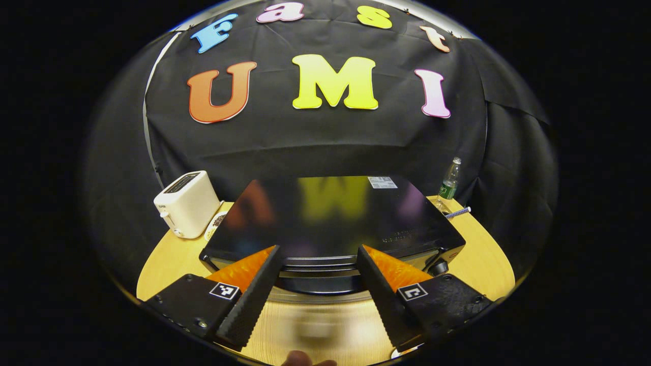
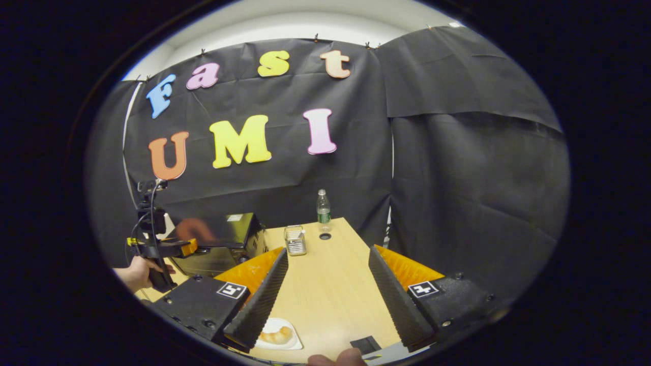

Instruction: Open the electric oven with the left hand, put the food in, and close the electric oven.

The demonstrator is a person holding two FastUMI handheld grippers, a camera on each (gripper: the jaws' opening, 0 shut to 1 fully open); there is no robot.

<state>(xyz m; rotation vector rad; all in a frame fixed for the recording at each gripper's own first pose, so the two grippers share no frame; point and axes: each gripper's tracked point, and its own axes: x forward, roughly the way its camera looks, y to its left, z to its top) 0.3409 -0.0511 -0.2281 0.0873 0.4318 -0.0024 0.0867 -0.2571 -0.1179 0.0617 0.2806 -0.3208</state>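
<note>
One oven (image 1: pixel 330 218), one toaster (image 1: pixel 187 203), one bottle (image 1: pixel 449 179), two grippers.

Electric oven (image 1: pixel 330 218): glossy black top, silver trim along the front edge. Toaster (image 1: pixel 185 203): cream white. Table (image 2: pixel 325 284): light wood, pale grain. Bottle (image 2: pixel 323 207): clear with a green label. Plate (image 2: pixel 279 341): white, carrying golden-brown food (image 2: pixel 276 335). Small container (image 2: pixel 295 240) on the table: clear and silvery, ribbed pattern.
</note>
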